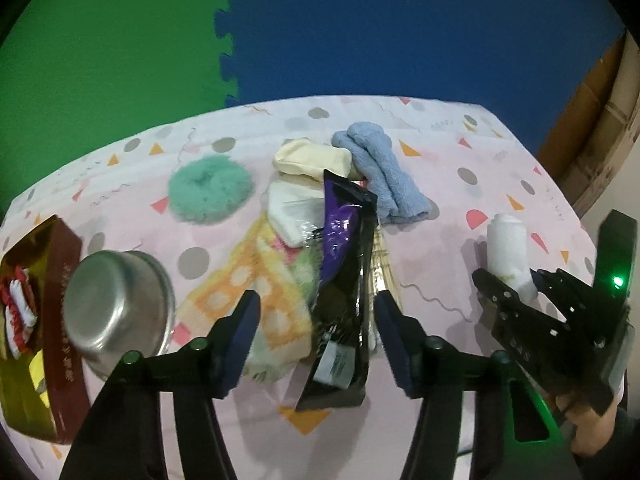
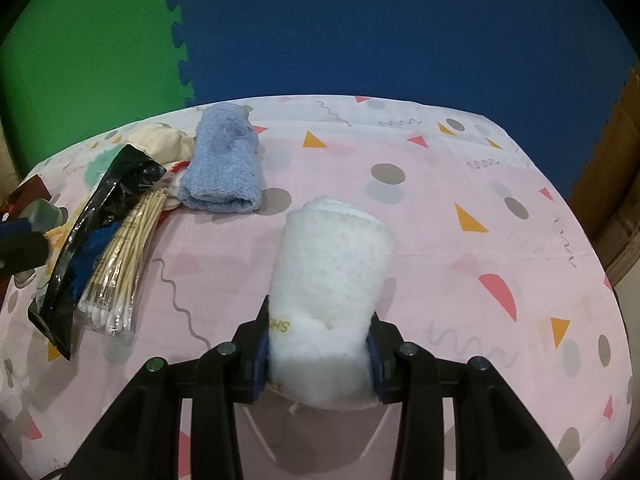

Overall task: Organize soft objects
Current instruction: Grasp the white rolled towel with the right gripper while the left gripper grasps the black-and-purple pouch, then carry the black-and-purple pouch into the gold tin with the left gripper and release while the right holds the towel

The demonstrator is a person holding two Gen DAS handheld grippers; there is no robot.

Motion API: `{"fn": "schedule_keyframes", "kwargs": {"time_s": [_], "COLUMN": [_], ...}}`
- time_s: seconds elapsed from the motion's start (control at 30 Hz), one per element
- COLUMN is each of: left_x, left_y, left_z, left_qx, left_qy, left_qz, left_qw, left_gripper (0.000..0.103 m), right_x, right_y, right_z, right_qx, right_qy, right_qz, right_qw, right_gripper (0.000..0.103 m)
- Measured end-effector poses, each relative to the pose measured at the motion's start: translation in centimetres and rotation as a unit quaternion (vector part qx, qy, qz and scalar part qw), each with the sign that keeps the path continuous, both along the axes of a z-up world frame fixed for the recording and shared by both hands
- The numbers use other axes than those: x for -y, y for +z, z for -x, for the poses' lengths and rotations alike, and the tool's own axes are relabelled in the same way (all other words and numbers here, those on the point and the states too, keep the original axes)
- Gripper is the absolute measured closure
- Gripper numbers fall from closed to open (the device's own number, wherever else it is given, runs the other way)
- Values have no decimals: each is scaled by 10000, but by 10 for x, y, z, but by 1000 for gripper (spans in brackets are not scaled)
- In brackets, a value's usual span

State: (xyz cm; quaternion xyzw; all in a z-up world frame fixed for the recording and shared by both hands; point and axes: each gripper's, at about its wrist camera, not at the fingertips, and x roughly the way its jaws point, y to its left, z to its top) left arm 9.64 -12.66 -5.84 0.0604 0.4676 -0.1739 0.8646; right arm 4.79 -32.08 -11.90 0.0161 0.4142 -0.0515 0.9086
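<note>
My right gripper (image 2: 319, 320) is shut on a rolled white towel (image 2: 332, 272), which lies on the pink patterned tablecloth (image 2: 440, 200). The left wrist view shows the same white towel (image 1: 506, 248) in the right gripper (image 1: 508, 276) at the right. My left gripper (image 1: 318, 308) stands open over a pile in the middle. A black and purple packet (image 1: 344, 280) and a yellow-orange dotted cloth (image 1: 248, 292) lie between its fingers, and the pads do not press on either. Behind the pile lie a folded blue towel (image 1: 380, 172), a cream cloth (image 1: 312, 158) and a teal fluffy round (image 1: 210, 188).
An upturned metal bowl (image 1: 116, 308) leans against a dark red box (image 1: 60, 320) at the left edge. A bag of cotton swabs (image 2: 120, 256) lies beside the black packet. Cardboard (image 1: 600, 120) stands past the table's right edge. Green and blue foam mats cover the floor beyond.
</note>
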Motion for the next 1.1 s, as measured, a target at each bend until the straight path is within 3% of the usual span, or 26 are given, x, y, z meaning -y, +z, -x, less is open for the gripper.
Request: {"fn": "schedule_keyframes", "kwargs": {"time_s": [0.27, 0.33, 0.4, 0.43, 0.53, 1.1], "left_x": [18, 22, 24, 25, 27, -9], "left_y": [-17, -21, -25, -24, -24, 18], "left_z": [-20, -23, -26, -26, -26, -1], "left_qx": [-208, -271, -311, -297, -335, -299], "left_qy": [-41, -84, -95, -117, -197, -188], "left_qz": [-174, -192, -213, -166, -181, 328], "left_qw": [9996, 9994, 9992, 9994, 9991, 9988], "left_gripper": [51, 63, 67, 76, 82, 83], "right_x": [2, 3, 4, 4, 5, 6], "right_y": [0, -1, -1, -1, -1, -1], "right_z": [1, 1, 1, 1, 1, 1], "right_qx": [17, 20, 27, 30, 36, 37], "right_qy": [-1, -1, -1, 0, -5, -32], "right_qz": [-172, -213, -260, -282, -331, -348], "right_qw": [9998, 9998, 9997, 9996, 9994, 9994], "right_gripper": [62, 62, 62, 62, 62, 62]}}
